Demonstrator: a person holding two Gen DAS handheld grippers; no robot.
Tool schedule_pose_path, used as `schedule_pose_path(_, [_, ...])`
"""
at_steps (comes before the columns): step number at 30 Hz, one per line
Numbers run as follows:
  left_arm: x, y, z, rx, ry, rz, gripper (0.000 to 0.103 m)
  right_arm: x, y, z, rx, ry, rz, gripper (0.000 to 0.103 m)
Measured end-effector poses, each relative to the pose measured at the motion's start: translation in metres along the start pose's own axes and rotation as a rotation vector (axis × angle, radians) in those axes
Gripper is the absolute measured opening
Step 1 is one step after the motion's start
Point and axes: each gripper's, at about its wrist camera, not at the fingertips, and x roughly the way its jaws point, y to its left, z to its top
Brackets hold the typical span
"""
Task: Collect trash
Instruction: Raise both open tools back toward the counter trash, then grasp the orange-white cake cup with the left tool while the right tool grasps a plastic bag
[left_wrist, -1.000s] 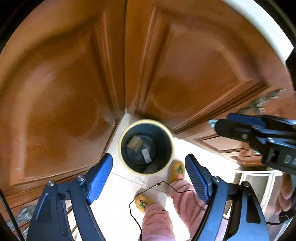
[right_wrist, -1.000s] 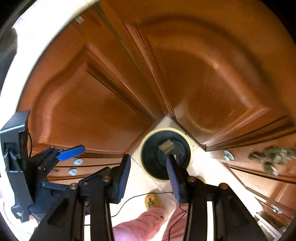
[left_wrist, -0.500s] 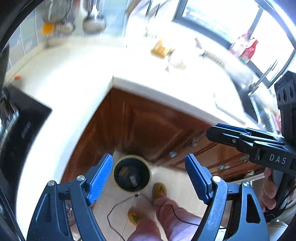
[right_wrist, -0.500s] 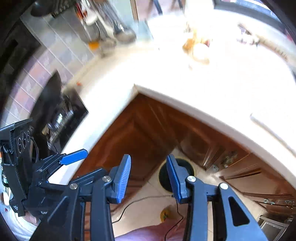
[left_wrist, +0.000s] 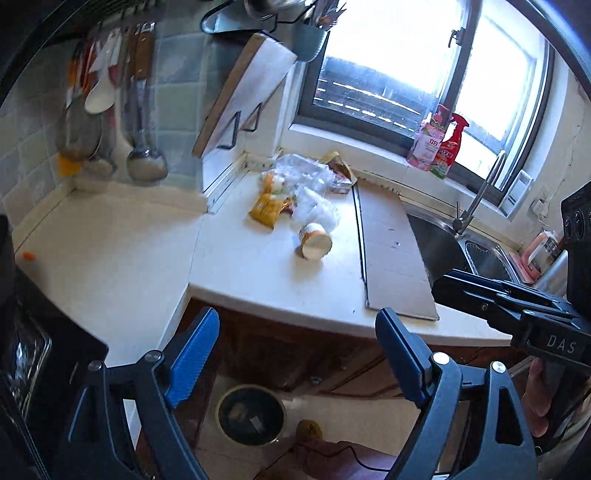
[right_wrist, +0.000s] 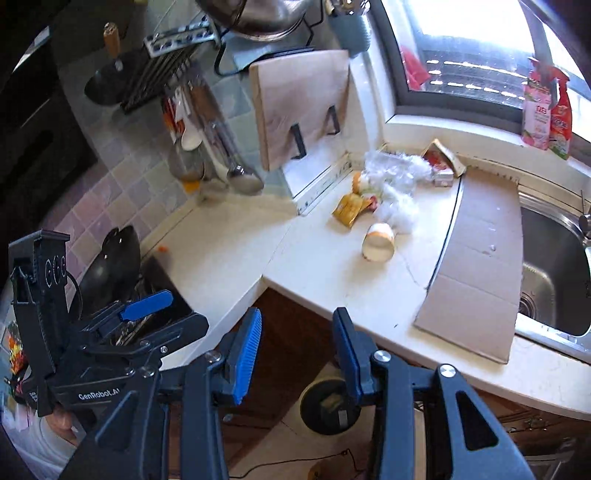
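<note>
Left gripper (left_wrist: 297, 356), jaws wide, just opening further and empty, and right gripper (right_wrist: 297, 350), half-open and empty, both face the tipped cup (left_wrist: 314, 242) lying ahead on the counter (left_wrist: 258, 273), mouth toward them, neither clearly nearer.

Right gripper (right_wrist: 295, 347), lower centre: jaws parted, nothing between. Paper cup (right_wrist: 378, 242) on its side, centre countertop (right_wrist: 314, 273). Bin (right_wrist: 328, 410) on the floor below.

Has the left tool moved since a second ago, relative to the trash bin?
Yes. The left tool has risen away from the trash bin, which now looks smaller, below the countertop.
</note>
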Motion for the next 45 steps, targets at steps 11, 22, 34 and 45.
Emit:
schedule_pose_path(11, [0.085,-0.028,0.088,-0.003,0.009,-0.025,0.092,0.031,-0.076,0.075,0.050,-0.008,0.004,0.041])
schedule_pose_path(22, [0.252,-0.023,0.121,-0.163,0.294,-0.109,0.092,0.134,-0.173,0.142,0.126,0.152,0.050,0.041])
schedule_pose_path(34, [0.359,-0.012,0.102,-0.314,0.492,-0.147,0.086,0.267,-0.223,0.158,0.198,0.370,0.120,0.041])
schedule_pose_path(45, [0.400,-0.002,0.081,-0.440,0.548,-0.172,0.053,0.322,-0.227,0.146,0.199,0.458,0.170,0.041])
